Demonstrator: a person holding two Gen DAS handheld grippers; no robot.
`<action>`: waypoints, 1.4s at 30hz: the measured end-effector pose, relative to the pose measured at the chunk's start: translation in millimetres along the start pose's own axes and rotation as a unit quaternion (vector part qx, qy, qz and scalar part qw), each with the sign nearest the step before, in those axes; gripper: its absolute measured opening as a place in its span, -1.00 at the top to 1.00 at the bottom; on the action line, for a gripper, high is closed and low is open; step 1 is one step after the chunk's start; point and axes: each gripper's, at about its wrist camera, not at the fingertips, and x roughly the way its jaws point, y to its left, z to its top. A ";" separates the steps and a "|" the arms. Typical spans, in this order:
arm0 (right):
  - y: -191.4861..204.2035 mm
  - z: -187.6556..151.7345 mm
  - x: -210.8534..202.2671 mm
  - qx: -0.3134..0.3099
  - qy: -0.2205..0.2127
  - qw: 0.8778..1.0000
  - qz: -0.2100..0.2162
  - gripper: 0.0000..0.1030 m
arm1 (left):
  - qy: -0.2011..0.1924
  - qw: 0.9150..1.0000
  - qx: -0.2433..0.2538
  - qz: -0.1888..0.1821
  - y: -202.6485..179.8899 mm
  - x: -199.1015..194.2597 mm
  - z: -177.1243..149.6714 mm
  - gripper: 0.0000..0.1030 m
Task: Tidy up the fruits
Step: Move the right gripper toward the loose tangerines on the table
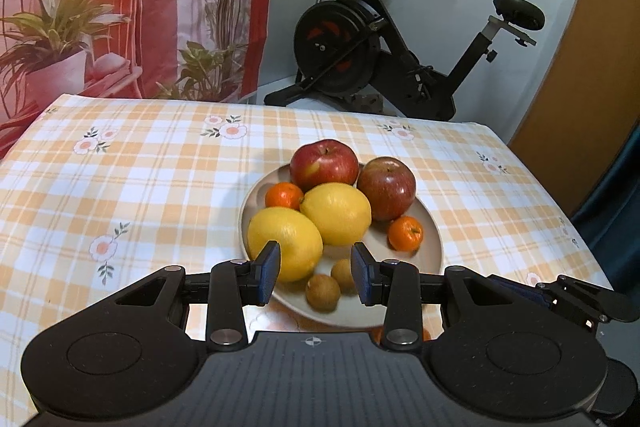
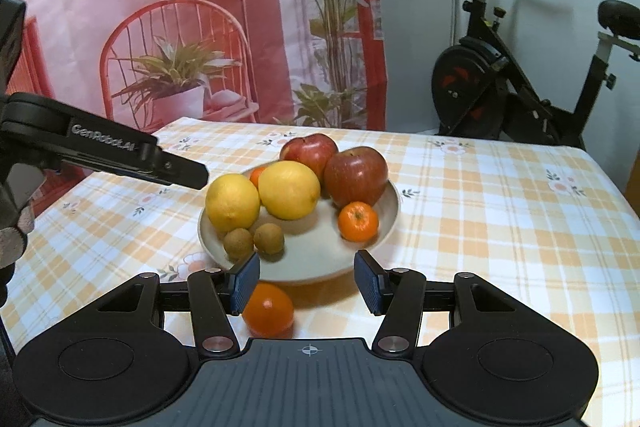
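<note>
A beige plate (image 1: 430,247) on the checked tablecloth holds two red apples (image 1: 324,165), two lemons (image 1: 285,243), two tangerines (image 1: 406,233) and two small brown fruits (image 1: 323,293). My left gripper (image 1: 316,273) hovers over the plate's near rim, open, with nothing between its pads. In the right wrist view the same plate (image 2: 320,263) lies just ahead of my right gripper (image 2: 306,281), which is open and empty. A loose orange (image 2: 268,311) sits on the cloth before the plate, beside the right gripper's left finger (image 2: 244,281). The left gripper's finger (image 2: 120,151) reaches in from the left.
The table (image 1: 140,187) has a far edge against a printed pink backdrop (image 1: 120,7). An exercise bike (image 1: 380,39) stands behind the table at the right. The right gripper's body (image 1: 580,301) shows at the right edge of the left wrist view.
</note>
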 end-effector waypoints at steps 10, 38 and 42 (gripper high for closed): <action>-9.2 -20.0 -15.5 0.020 0.002 1.000 -0.012 0.04 | 0.002 1.000 0.000 -0.011 -10.0 -13.4 -23.1 0.21; -27.2 -47.4 -43.8 0.044 -0.001 0.998 -0.035 0.03 | 0.018 1.000 0.008 -0.024 -21.3 -28.9 -64.1 0.20; -27.1 -48.0 -45.4 0.044 -0.002 0.998 -0.035 0.03 | 0.018 1.000 0.008 -0.023 -21.4 -29.1 -65.2 0.20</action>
